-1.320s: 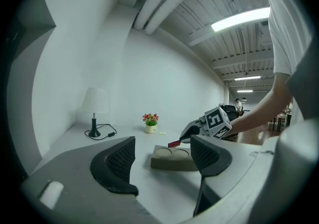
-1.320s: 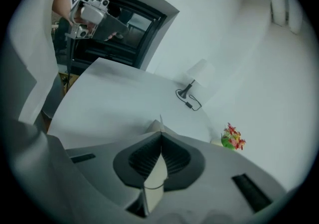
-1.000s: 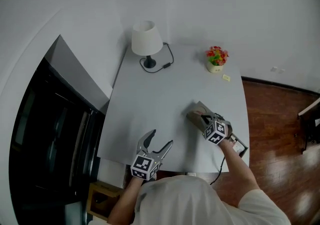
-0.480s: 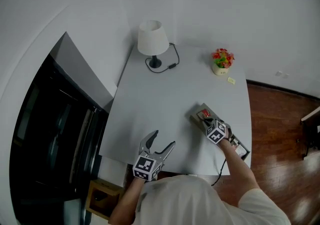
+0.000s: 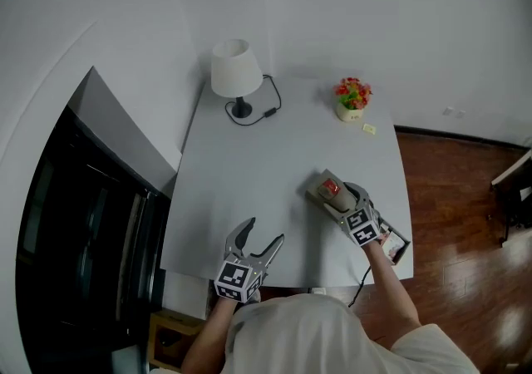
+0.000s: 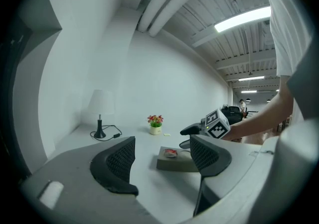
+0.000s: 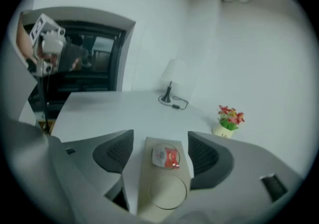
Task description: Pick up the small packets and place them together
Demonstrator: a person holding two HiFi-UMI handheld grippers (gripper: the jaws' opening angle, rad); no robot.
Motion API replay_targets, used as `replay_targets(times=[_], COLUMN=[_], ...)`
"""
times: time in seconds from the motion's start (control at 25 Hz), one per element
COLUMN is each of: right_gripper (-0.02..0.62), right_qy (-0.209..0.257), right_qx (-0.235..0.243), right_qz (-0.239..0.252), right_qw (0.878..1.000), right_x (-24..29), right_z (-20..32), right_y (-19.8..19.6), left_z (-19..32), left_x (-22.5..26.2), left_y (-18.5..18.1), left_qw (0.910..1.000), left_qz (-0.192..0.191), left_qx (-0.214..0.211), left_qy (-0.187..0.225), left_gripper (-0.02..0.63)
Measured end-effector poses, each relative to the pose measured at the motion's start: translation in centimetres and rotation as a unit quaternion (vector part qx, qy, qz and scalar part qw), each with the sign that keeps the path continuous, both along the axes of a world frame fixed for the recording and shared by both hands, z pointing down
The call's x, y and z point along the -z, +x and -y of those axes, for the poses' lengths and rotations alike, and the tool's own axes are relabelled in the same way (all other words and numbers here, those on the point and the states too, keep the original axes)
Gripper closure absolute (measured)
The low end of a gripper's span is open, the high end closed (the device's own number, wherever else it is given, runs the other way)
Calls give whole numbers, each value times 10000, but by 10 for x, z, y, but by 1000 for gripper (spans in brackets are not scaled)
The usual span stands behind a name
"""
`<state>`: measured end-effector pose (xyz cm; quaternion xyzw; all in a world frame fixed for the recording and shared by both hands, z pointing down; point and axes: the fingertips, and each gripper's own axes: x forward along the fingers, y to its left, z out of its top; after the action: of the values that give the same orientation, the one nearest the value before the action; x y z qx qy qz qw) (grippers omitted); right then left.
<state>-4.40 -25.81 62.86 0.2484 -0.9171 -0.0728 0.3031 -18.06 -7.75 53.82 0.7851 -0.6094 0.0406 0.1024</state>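
The left claw [image 5: 266,231] hangs at the near-left edge of the bench [image 5: 249,164], jaws spread with nothing between them, well apart from the work. To its right, past mid-bench, lies a beige holder [image 5: 319,193] with two round hollows. Its long axis runs from near-right to far-left, in line with the way the right claw [image 5: 349,196] points. A red-and-white packet [image 7: 167,157] sits in the farther hollow; the nearer one is bare. The right claw hovers over the holder's near end, much the closer of the two. Its jaws have just been opening and now stand wide. Packet and holder lie in the gap below them, and neither pad presses on anything. So the packet lies straight ahead of that claw and looks released. The next reach is likely elsewhere, perhaps toward the small thing at the bench's near-right edge, too unclear to name.

Against the earlier pictures, the right claw sat low on the holder and its cube covered the hollow. Now it has lifted back toward the near-right and the packet shows. The left claw has not shifted.
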Motion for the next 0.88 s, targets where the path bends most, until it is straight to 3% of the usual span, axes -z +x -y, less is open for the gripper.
replay_targets(times=[0.12,0.28,0.36,0.52,0.6,0.68,0.76,0.88], right_gripper=[242,244,242,241,242,242,244,244], right_qy=[-3,28,389,620,606,563,502,391], right_qx=[-364,-996,-1296,-1318,-1357,-1463,-1523,-1563], right_qz=[1311,2671,2666,2098,1999,1993,2027,1818], right_qw=[9907,9585,9543,9668,9685,9673,9660,9700], right_x=[63,118,129,119,114,112,111,99], right_z=[-20,-51,-68,-106,-118,-126,-130,-133], right_y=[14,53,73,91,102,116,130,151], left_z=[6,11,15,21,23,25,26,28], left_x=[11,26,32,30,25,21,19,19], left_y=[0,3,8,20,22,21,20,32], left_qw=[9999,9993,9989,9989,9994,9998,9999,9998], left_qz=[-14,67,162,172,77,8,71,29], left_qx=[-34,-54,-113,-276,-278,-133,4,-161], left_qy=[165,353,432,330,206,114,77,132], left_gripper=[273,272,249,181,181,252,267,267])
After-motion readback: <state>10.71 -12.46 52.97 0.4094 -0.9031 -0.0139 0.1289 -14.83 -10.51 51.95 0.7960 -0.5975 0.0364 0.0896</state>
